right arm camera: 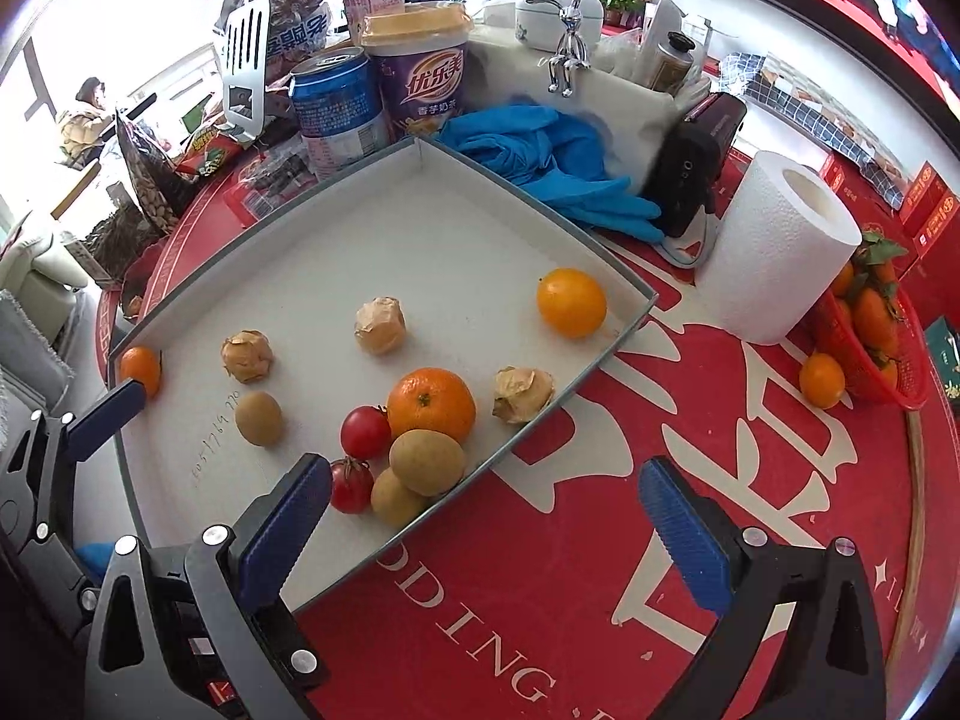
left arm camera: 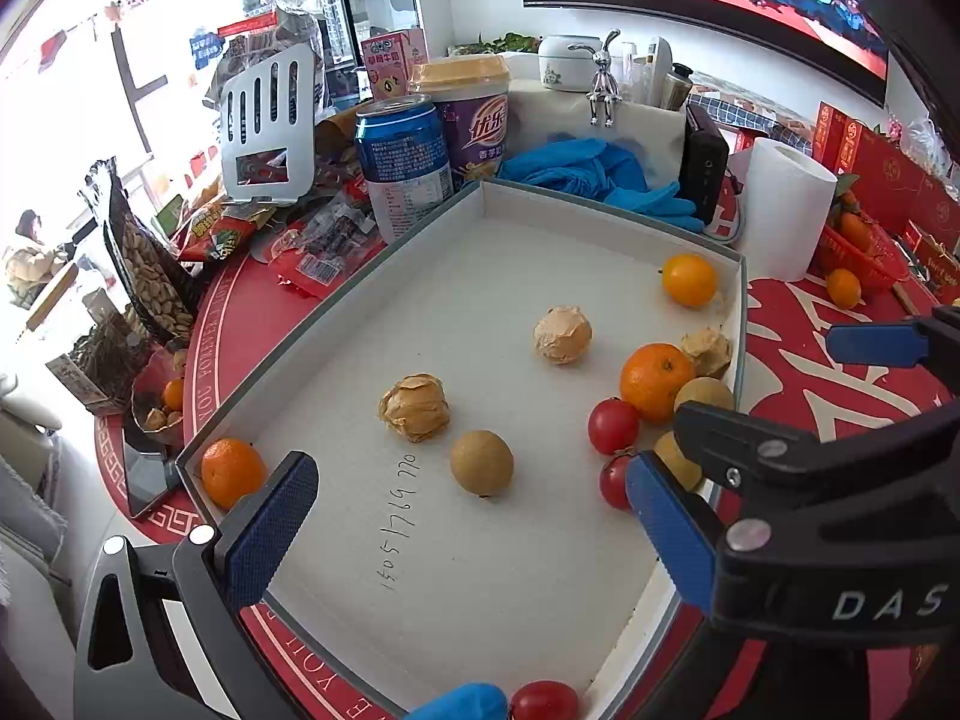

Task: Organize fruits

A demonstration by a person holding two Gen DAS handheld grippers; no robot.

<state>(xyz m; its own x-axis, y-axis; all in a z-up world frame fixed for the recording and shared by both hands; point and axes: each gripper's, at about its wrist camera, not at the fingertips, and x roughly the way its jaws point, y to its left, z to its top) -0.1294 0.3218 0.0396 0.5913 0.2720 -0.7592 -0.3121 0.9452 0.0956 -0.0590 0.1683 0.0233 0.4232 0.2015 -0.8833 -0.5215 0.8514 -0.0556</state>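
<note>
- Blue drink can stands upright beside the purple milk-tea cup.
- Crumpled blue gloves lie by a black box.
- Paper roll upright on the red tabletop.
- Slotted spatula leans among snack packets.

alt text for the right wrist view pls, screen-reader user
An open right gripper hovers over the near corner of a shallow white tray on a red table. The tray holds scattered fruit: an orange mandarin, two cherry tomatoes, brown round fruits and papery husked ones. Behind stand a paper roll, blue gloves and drinks.
</note>
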